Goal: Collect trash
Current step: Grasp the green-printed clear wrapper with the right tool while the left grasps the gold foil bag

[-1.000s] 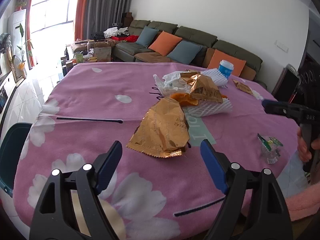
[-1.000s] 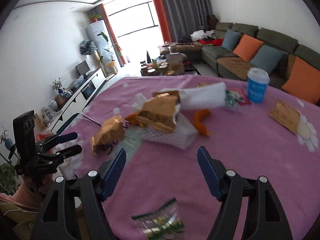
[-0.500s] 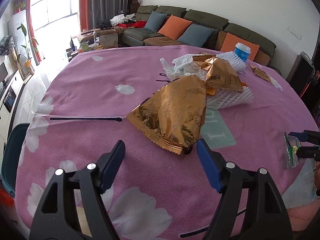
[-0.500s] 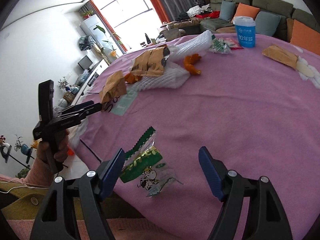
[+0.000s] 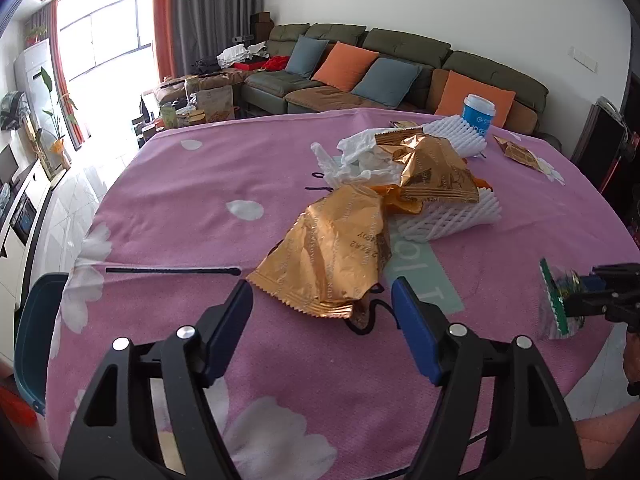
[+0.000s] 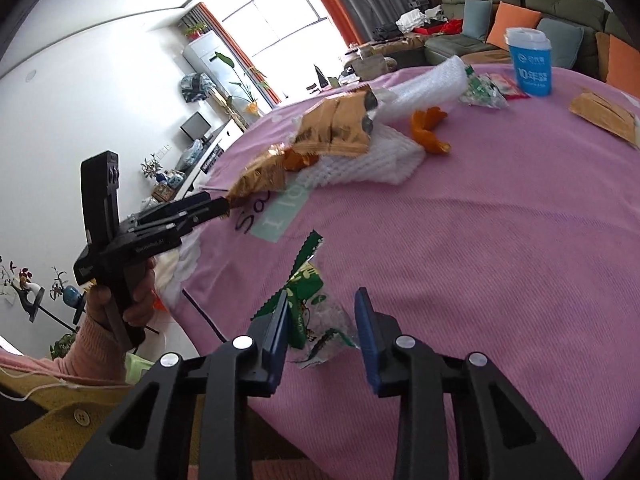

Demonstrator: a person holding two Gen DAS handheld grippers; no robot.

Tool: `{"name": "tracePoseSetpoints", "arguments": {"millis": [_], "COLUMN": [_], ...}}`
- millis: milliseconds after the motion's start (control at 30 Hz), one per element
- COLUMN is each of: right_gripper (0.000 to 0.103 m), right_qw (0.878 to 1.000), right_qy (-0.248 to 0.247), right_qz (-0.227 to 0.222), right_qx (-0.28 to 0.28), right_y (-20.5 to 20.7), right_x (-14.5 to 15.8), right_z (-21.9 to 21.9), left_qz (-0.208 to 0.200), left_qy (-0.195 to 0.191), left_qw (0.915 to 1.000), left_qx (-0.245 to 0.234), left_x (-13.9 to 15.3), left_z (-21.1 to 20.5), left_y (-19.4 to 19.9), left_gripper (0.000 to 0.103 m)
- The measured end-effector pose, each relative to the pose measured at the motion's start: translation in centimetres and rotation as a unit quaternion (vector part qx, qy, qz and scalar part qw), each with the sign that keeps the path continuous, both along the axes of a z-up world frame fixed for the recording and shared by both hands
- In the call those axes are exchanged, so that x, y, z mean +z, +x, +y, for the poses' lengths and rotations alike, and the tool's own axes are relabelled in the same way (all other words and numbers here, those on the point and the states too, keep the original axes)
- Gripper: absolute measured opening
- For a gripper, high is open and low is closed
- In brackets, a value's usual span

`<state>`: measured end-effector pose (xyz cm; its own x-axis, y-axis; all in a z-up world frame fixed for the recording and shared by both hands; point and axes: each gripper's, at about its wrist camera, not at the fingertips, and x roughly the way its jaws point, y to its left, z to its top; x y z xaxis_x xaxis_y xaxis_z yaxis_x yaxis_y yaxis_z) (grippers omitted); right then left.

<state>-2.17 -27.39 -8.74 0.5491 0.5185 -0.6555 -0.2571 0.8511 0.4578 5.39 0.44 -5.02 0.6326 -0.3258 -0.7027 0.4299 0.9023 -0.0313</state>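
Pink floral tablecloth (image 5: 192, 184); green sofa (image 5: 400, 60)

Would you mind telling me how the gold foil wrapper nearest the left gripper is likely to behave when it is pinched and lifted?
The gold foil wrapper looks crumpled and empty, so probably very light. Its thin creased film will likely flop and crinkle rather than hold shape. The glossy surface may slip, so the left gripper, open just short of its serrated edge, should probably pinch well in.

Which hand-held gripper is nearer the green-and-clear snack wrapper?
Right. The right hand-held gripper has the green-and-clear snack wrapper between its fingers; the left hand-held gripper sits across the table at the gold wrapper.
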Motion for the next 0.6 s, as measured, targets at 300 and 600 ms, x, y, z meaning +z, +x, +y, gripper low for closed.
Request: {"name": "tracePoseSetpoints", "arguments": {"millis": [300, 600], "right_gripper": [0.029, 0.029], "right_qw": [0.999, 0.999], "right_qy": [0.019, 0.027], "right_qz": [-0.035, -0.034], "right_qx": [0.012, 0.012], "right_y": [3.5, 5.8], "right_x": [1.2, 1.0], "right_z": [3.3, 5.1], "left_qz": [0.042, 0.036], "left_qy": [-0.01, -0.032], "left_qw": [0.999, 0.9988], "left_qx": [-0.011, -0.005], "left_x": [-1.2, -1.0], "left_z": [-0.6, 0.6], "left_y": [1.6, 1.2], "left_gripper": [0.03, 0.011]}}
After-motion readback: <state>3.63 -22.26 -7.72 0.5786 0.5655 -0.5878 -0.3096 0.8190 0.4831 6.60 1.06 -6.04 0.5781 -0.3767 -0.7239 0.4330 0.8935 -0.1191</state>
